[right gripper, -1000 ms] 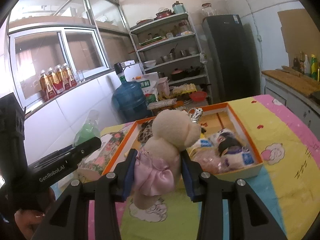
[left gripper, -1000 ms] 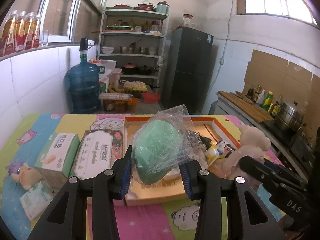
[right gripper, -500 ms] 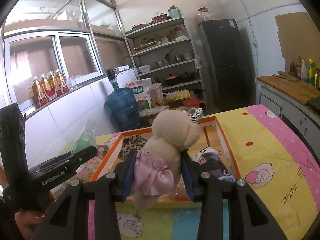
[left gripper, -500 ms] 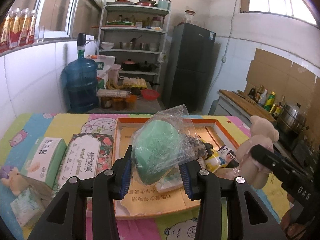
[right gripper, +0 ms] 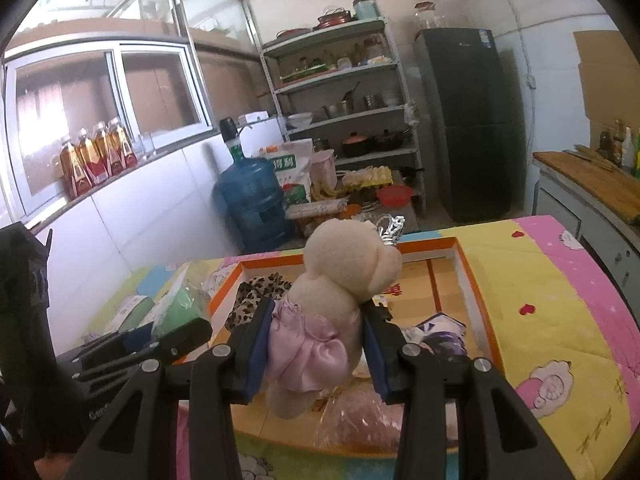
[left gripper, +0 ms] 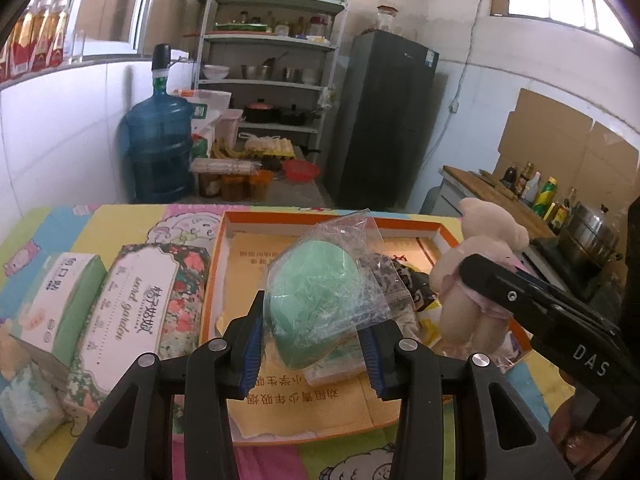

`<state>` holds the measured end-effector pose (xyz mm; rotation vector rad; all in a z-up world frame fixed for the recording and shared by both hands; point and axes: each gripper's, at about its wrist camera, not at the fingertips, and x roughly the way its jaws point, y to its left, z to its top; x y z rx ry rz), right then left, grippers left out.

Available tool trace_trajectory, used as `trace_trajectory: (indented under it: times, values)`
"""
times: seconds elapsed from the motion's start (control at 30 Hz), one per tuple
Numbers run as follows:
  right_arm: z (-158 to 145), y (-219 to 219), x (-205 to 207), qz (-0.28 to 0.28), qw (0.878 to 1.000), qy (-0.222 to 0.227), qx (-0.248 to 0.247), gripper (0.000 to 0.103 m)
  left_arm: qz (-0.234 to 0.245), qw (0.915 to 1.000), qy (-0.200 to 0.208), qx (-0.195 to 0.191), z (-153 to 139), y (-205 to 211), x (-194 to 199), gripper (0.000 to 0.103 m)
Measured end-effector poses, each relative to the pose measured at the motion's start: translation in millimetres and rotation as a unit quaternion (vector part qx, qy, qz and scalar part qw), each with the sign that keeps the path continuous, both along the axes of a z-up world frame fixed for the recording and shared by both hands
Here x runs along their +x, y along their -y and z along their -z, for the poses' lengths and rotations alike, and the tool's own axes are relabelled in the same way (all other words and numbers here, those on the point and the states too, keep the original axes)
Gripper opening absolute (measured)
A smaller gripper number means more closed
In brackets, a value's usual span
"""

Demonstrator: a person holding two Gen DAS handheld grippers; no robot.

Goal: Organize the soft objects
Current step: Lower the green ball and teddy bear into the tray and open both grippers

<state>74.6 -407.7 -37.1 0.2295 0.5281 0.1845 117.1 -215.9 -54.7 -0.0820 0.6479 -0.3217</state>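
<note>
My left gripper (left gripper: 314,334) is shut on a green soft object in a clear plastic bag (left gripper: 316,300) and holds it above the near left part of the orange-rimmed box (left gripper: 224,264). My right gripper (right gripper: 316,344) is shut on a beige teddy bear in a pink skirt (right gripper: 336,288), held upright above the box (right gripper: 472,280). The bear also shows in the left wrist view (left gripper: 476,276), over the box's right side. A leopard-print fabric (right gripper: 256,292) and several packets lie in the box.
A floral tissue box (left gripper: 136,312) and a green tissue pack (left gripper: 60,300) lie left of the box on the patterned tablecloth (right gripper: 560,320). Behind stand a blue water jug (left gripper: 160,148), a shelf rack (left gripper: 272,80) and a dark fridge (left gripper: 384,120).
Both grippers have risen and moved forward over the box, each keeping its object. The bear has left the tablecloth and now hangs over the box.
</note>
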Motion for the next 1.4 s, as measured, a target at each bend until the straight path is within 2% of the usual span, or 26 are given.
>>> trace_trajectory:
  times: [0.5,0.87,1.07,1.17,1.3,1.4]
  values:
    - [33.4,-3.5,28.2,-0.02,0.999,-0.045,0.001,0.042,-0.008,0.999,-0.043,0.001,31.2,7.7,28.3,0.043]
    - [44.2,-1.9,38.6,-0.016,0.998,-0.064,0.009,0.045,-0.002,0.9992,-0.04,-0.008,35.1,9.2,33.0,0.044]
    - [44.6,2.0,36.4,-0.007,0.998,-0.06,0.012,0.062,0.0,0.999,-0.045,-0.008,34.4,6.2,33.5,0.046]
    - [43.1,4.7,33.6,-0.002,0.999,-0.052,0.014,0.063,0.001,0.9993,-0.037,-0.009,30.7,6.1,29.0,0.052]
    - [42.4,9.7,30.4,0.007,0.999,-0.048,0.018,0.065,0.002,0.9999,-0.009,-0.011,21.3,5.5,17.9,0.073]
    - [40.7,12.1,29.5,0.013,0.999,-0.045,0.021,0.069,0.002,1.0,0.003,-0.008,14.5,3.8,11.4,0.074]
